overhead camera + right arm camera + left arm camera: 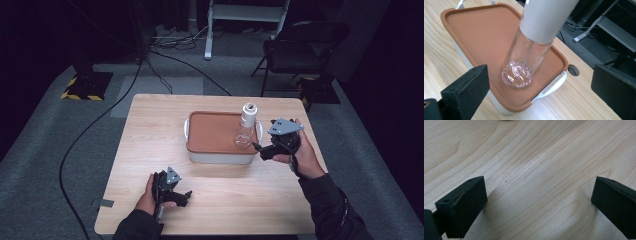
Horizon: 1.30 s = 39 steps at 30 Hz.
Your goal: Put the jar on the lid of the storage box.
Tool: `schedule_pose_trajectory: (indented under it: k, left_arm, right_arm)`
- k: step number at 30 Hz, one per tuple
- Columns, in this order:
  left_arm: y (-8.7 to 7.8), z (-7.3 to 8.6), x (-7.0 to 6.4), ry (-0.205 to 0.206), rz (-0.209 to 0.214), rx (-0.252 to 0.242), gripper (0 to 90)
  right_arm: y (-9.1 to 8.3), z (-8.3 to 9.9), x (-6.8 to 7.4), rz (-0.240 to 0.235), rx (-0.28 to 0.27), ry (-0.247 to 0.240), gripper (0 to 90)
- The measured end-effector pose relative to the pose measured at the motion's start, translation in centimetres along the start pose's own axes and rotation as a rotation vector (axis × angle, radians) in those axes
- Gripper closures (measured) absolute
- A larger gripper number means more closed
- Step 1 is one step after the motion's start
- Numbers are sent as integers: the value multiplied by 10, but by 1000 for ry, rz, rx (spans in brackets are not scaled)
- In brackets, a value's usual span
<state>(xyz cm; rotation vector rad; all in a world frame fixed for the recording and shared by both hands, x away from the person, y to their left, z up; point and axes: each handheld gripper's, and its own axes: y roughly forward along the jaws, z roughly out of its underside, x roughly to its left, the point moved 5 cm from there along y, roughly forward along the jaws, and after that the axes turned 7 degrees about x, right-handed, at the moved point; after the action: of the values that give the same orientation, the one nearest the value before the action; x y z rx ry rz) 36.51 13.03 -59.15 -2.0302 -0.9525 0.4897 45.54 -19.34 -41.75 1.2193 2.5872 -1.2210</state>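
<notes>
Bottle [246,126]: clear glass, white-collared, standing upright on brown lid [212,132] of white container [220,157], toward lid's 3 o'clock edge. Nearest, at table's [150,125] 7 o'clock: left gripper [183,197], jaws spread, holding nothing. Farther, at 3 o'clock: right gripper [258,148], jaws released, sitting just beside bottle.

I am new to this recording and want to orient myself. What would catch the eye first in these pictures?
A clear bottle with a white top stands upright on the brown lid of a white box in the middle of the wooden table. The right gripper is open just beside the box, pointing at the bottle. The left gripper is open too, low over bare wood near the front edge.
</notes>
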Motion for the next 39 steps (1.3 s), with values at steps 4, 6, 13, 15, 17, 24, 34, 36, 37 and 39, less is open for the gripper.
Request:
schedule_pose_trajectory:
  k: [4,6,13,15,17,24,34,36,37,39]
  left_arm:
    - [0,0,0,-2,1,0,3]
    - [0,0,0,0,1,0,3]
    - [0,0,0,-2,1,0,3]
    - [0,0,0,-2,1,0,3]
    - [0,0,0,-2,1,0,3]
    - [0,0,0,0,0,0,3]
    - [0,0,0,-2,1,0,3]
    - [0,0,0,-2,1,0,3]
    - [0,0,0,-2,1,0,3]
    - [0,0,0,-1,1,0,3]
  right_arm:
    - [-2,7,0,5,2,6,17]
    - [-2,11,1,3,5,10,17]
    - [-3,23,5,15,9,8,17]
    - [-3,28,6,17,11,11,17]
    - [-3,32,7,17,11,14,17]
    - [-2,45,11,41,33,1,17]
    - [4,67,22,29,72,-17,17]
    - [6,71,24,26,79,-17,17]
    - [6,73,25,20,83,-18,17]
    - [8,77,27,13,88,-22,17]
